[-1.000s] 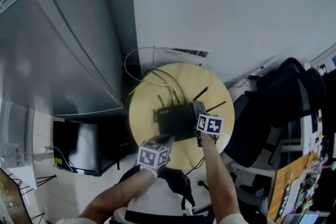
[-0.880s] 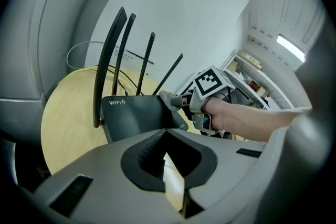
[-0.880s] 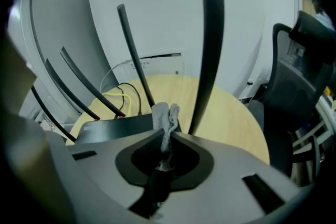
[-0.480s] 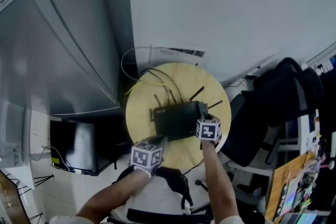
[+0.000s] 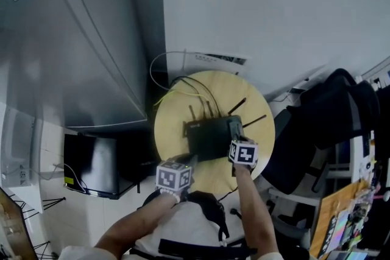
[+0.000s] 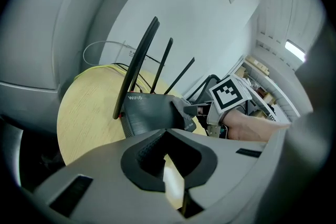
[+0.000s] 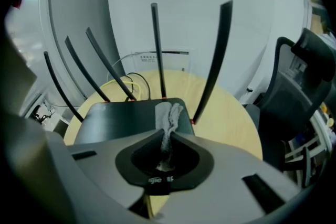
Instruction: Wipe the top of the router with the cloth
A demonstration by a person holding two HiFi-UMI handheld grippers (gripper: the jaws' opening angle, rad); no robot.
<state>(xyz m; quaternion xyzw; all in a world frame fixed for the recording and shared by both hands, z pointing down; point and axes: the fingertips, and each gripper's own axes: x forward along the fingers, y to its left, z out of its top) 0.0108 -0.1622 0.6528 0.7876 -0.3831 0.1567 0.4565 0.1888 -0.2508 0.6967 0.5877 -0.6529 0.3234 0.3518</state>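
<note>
1. We count one round pale wooden table (image 5: 170,138) carrying one flat black plastic router (image 5: 210,138), which sits near the table's middle.
2. Antennas: the right gripper view shows five thin black rod antennas (image 7: 155,50) rising from the router's rear and sides, all tilted to different degrees.
3. Cloth: one small grey-white crumpled cloth (image 7: 169,115) lies on the router's top at its right end. It is bunched into a narrow strip.
4. Right hand-held gripper (image 7: 167,138): its two jaws are clamped on the near end of the cloth, and the free end fans out ahead onto the black top. In the head view it sits at the router's right near corner.
5. Left hand-held gripper (image 6: 167,132): its two jaws are pressed together with nothing between them. It is over the table's near edge, just beside the router's near left corner. We cannot tell whether it touches the router.
6. Marker cubes: two, one per hand-held gripper, both facing up in the head view.
7. Cables: one yellow cable (image 7: 114,82) and several black ones run from the router's rear across the table. We could not count the black ones reliably.
8. One black office chair (image 5: 304,131) stands just beside the table on the right.
</note>
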